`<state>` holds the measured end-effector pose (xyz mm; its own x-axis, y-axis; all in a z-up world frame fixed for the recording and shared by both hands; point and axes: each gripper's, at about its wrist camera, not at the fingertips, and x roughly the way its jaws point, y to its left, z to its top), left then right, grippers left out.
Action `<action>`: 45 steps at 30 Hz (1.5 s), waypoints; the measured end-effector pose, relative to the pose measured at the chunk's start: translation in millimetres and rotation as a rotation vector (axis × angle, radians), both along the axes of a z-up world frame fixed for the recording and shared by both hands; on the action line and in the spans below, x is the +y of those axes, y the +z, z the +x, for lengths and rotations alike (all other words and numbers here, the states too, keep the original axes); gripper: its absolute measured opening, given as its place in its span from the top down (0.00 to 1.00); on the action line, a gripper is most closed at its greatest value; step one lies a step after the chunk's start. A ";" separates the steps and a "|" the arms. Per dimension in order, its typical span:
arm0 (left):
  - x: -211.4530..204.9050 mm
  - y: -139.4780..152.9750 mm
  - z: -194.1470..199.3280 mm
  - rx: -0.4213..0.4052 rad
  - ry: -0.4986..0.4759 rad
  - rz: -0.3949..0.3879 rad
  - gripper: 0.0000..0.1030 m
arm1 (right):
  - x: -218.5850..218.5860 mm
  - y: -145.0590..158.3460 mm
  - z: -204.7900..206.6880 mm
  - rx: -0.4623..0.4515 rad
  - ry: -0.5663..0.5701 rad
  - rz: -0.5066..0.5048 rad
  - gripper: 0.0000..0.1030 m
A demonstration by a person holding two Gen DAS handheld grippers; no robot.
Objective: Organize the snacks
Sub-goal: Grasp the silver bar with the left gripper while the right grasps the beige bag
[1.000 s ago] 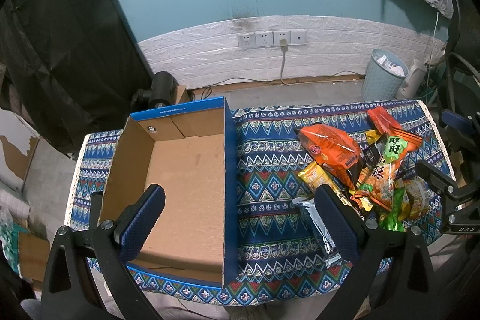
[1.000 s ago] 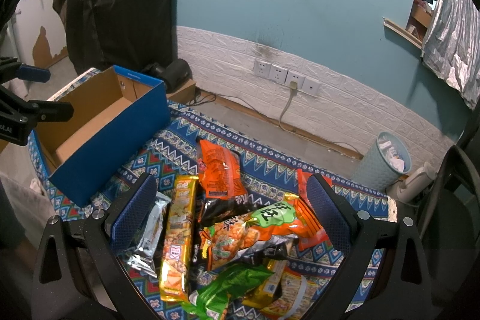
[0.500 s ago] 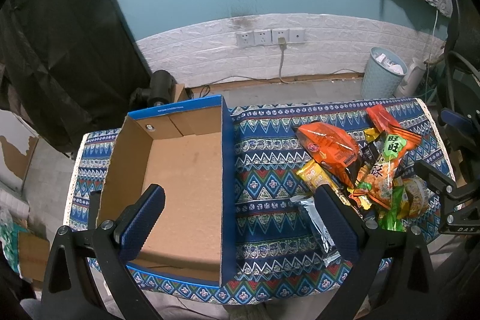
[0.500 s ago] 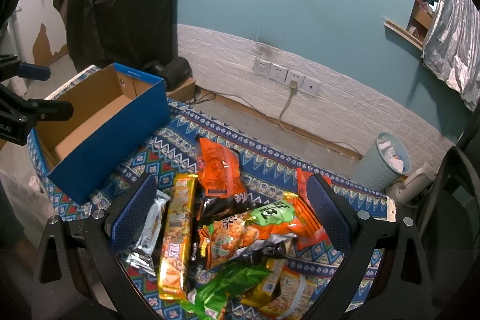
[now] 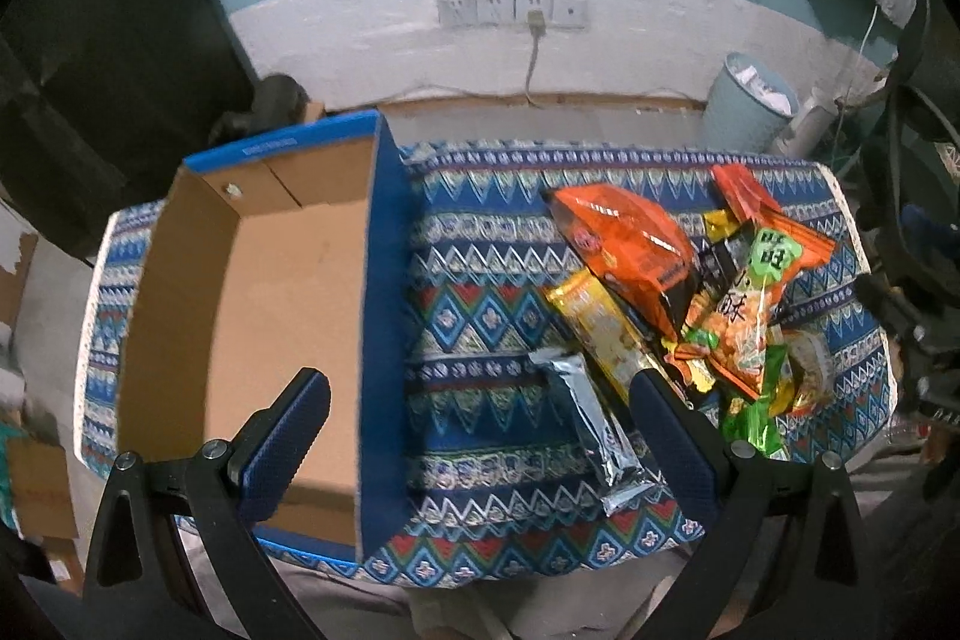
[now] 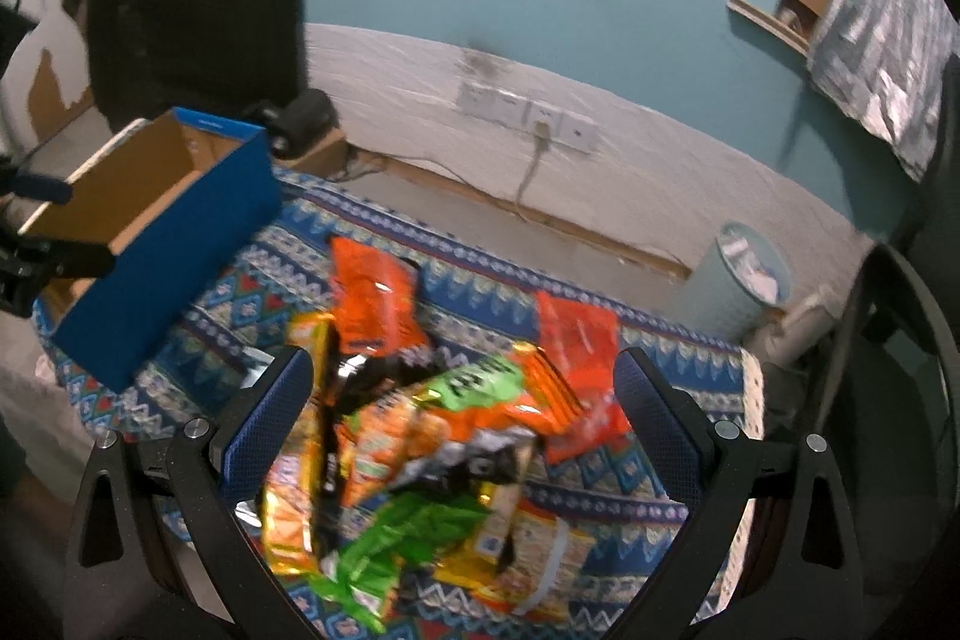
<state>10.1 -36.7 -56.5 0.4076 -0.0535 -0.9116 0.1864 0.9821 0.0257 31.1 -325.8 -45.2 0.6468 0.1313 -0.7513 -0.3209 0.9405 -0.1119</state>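
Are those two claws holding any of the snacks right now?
No. The left gripper and right gripper are both open and empty, above the snacks.

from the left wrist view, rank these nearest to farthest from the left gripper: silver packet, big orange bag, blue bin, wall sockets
From the left gripper:
1. Silver packet, just inside the right finger, on the cloth.
2. Big orange bag, farther back on the right.
3. Blue bin, on the floor beyond the table, far right.
4. Wall sockets, on the back wall.
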 end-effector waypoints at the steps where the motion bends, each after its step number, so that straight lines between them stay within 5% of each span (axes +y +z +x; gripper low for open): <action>1: -1.6 -2.4 0.8 0.008 -0.001 0.003 0.02 | -3.5 -1.1 0.8 0.007 -0.012 0.001 0.05; 18: -38.5 -86.6 9.3 0.217 -0.014 0.092 0.02 | -78.3 -90.4 10.8 0.308 -0.249 -0.014 0.05; 31: -50.0 -140.2 21.1 0.319 0.029 0.116 0.02 | -96.6 -141.4 8.7 0.471 -0.320 0.021 0.05; 45: -71.1 -174.6 35.4 0.338 -0.036 0.170 0.02 | -110.6 -177.6 7.4 0.559 -0.352 0.011 0.27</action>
<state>45.5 -107.8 -231.1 0.0825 0.1013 -0.9914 0.2463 0.9619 0.1188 38.5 -436.4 -222.9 0.1654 -0.0075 -0.9862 -0.0013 1.0000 -0.0078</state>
